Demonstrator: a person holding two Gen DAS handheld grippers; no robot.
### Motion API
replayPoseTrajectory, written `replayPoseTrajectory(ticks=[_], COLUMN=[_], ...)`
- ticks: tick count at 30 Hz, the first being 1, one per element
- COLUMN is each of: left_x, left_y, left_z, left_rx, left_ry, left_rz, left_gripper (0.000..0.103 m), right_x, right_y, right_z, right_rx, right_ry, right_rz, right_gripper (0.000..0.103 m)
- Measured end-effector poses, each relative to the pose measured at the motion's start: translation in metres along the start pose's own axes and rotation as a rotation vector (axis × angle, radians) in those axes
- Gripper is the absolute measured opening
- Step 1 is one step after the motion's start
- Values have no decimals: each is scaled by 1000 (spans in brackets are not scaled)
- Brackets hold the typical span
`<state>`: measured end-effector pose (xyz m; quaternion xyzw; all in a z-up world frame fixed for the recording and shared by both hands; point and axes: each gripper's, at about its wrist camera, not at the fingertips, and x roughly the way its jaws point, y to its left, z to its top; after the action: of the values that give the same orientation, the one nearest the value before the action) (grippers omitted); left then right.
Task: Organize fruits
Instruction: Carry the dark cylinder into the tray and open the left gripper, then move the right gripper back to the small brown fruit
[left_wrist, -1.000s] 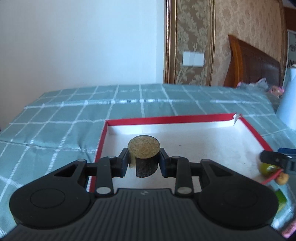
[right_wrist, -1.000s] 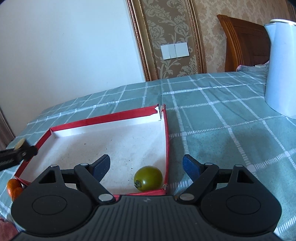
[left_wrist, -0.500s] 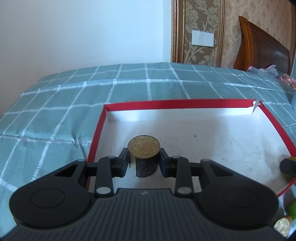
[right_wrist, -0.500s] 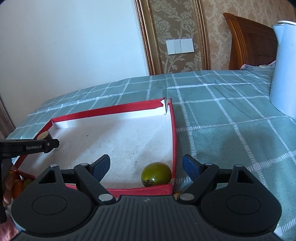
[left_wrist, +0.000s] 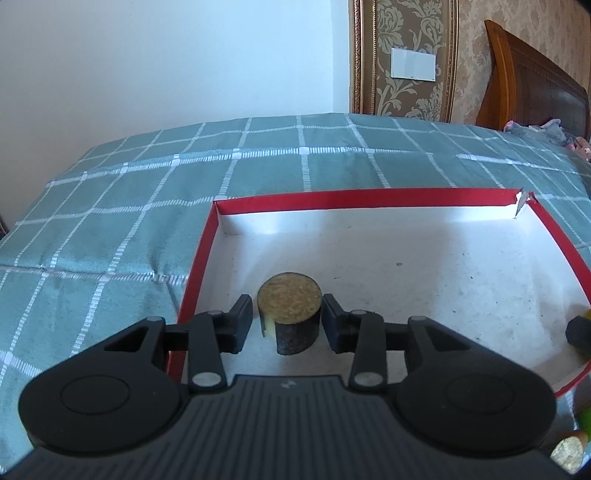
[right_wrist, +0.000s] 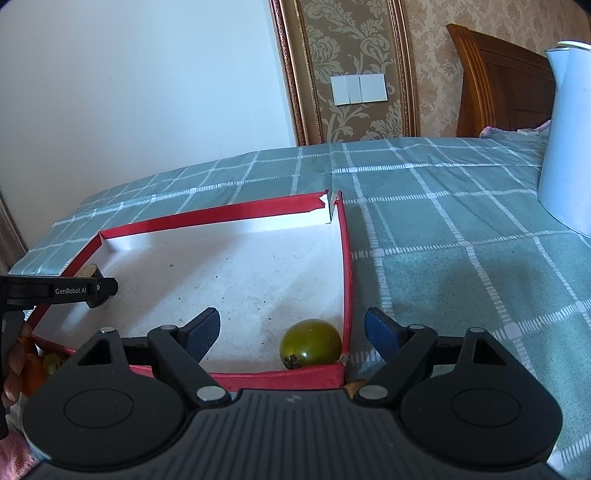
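Readable text: "GenRobot.AI" printed white on the side of the left tongs (right_wrist: 96, 290), seen from the right wrist view. No other legible writing; small logo on each tong body is too small to read.

Left tongs (left_wrist: 287, 323): jaws opening, visible gaps on both sides of the dark cylindrical fruit piece (left_wrist: 289, 312), so the pads are off it. Piece stands upright on the white floor of the red-rimmed tray (left_wrist: 201, 258), near the tray's left wall and toward the near edge. Cut face on top is tan and grainy, side is dark.

Right tongs (right_wrist: 291, 330): jaws spread wide, nothing between the blue pads. They hover over the tray's near right corner. Green tomato (right_wrist: 310, 343) sits inside that corner, touching or just beside the right wall and near rim, stem end facing the camera.

Edges: the tray's far right corner is torn, flap (right_wrist: 330, 206) standing up. Rim is low all round. Middle and far half of the tray floor are bare apart from small dark specks, so plenty of open room there.

Outside the tray at its near left corner: orange fruit (right_wrist: 31, 369) and a small green one, partly hidden by fingers (right_wrist: 14, 363). White kettle (right_wrist: 567, 140) stands on the green checked bedspread (right_wrist: 443, 240), well apart to the right.
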<state>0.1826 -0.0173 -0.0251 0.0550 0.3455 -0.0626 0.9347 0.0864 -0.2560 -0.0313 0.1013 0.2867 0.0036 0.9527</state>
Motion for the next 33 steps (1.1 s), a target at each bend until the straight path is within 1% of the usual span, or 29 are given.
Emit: replayPoseTrajectory(ticks=[1,3,7,9,11,13,15,19,22,24,27,29,33], left_x=[0,-2,-7,-10,-17,-23,-30,-47,-70,-91,-119,-130,-145], left_y=[0,1,3,4,3,1,-1,-3,-3,-6,-13,-19,-26], left_z=[0,0,-4,-6,-8,-9,-10,-15,-23,-35,-60,-77,-104], left_rx=[1,6,13,9,12,21,29,25,17,26,61,88,100], left_ry=[3,9,8,3,-17,-34,-50,-86,-133,-189,-245,-252,-241], left_rz=[1,13,28,29,35,41,45,57,46,45,41,41,4], left_gripper=[39,49,54,70,77,78,81,81,89,97,98,98,99], right_x=[0,0,0,0,1,2,2,2,1,0,0,0,-1], right_y=[0,0,-1,0,0,1,1,0,-1,-1,-2,-2,-2], right_z=[0,0,0,-1,-1,-1,-1,-1,0,0,0,0,0], right_rx=[-1,-2,-4,-6,-11,-14,-13,-15,-14,-12,-14,-13,-14], right_ry=[0,-1,0,0,1,2,4,-4,-12,-19,-25,-23,-30], right_rz=[1,4,1,-2,-7,-16,-21,-30,-29,-29,-33,-34,-40], right_gripper=[86,86,86,86,86,86,86,86,86,86,86,86,86])
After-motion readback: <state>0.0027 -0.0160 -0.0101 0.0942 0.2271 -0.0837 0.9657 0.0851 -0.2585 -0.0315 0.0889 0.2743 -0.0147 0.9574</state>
